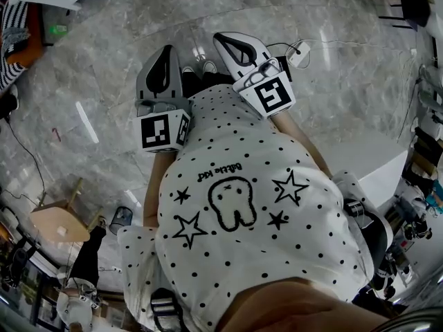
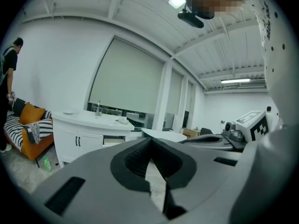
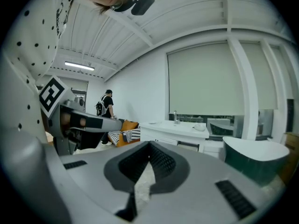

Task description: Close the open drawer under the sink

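With the fingers of the left gripper (image 2: pixel 152 148) and right gripper (image 3: pixel 149 148) pinched together on nothing and the open drawer (image 2: pixel 114 141) far off in the sink cabinet (image 2: pixel 77 143), best walk up to that cabinet first — then push the drawer front squarely.

Showroom-like studio: white sink vanity (image 2: pixel 88 125), bathtub (image 3: pixel 254 160), orange sofa (image 2: pixel 39 146), marble floor (image 1: pixel 104 81).

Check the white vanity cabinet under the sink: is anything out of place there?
Yes. One drawer stands pulled out of the white vanity cabinet, while the two doors beside it are closed. It looks left open.
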`<state>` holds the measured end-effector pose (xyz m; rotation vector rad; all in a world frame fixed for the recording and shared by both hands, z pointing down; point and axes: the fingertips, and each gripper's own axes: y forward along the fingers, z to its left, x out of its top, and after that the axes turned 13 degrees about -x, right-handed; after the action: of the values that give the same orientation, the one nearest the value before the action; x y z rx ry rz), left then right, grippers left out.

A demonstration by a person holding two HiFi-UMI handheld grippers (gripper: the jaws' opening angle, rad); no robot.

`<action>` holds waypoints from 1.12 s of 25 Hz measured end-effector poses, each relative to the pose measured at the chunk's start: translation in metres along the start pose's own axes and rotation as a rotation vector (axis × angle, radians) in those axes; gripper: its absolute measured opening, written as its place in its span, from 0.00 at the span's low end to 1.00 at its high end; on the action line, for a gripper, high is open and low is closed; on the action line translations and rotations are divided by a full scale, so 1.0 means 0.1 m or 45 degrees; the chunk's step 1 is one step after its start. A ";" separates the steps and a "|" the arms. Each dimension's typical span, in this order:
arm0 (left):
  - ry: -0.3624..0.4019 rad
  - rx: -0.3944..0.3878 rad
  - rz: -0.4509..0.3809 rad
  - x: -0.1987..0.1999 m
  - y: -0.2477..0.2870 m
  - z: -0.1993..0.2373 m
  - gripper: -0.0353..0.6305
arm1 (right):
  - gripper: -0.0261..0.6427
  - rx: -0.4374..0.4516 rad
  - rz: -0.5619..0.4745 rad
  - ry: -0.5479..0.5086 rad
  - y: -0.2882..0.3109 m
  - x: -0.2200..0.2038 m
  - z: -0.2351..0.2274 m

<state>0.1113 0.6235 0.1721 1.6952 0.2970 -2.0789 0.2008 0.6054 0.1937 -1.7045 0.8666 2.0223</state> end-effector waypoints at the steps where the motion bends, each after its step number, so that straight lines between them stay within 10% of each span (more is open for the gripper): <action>1: 0.005 -0.008 0.008 -0.03 0.04 -0.03 0.06 | 0.06 0.004 -0.001 0.006 0.00 -0.01 -0.03; 14: -0.041 -0.008 -0.009 -0.28 0.39 -0.27 0.06 | 0.06 0.078 0.038 -0.043 -0.09 -0.38 -0.30; 28: -0.044 -0.040 0.015 0.06 0.54 0.48 0.06 | 0.06 0.000 0.067 -0.046 0.65 -0.08 -0.21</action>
<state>0.0937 0.5540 0.1830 1.6374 0.3069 -2.0815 0.1782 0.5439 0.2140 -1.6566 0.9088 2.0803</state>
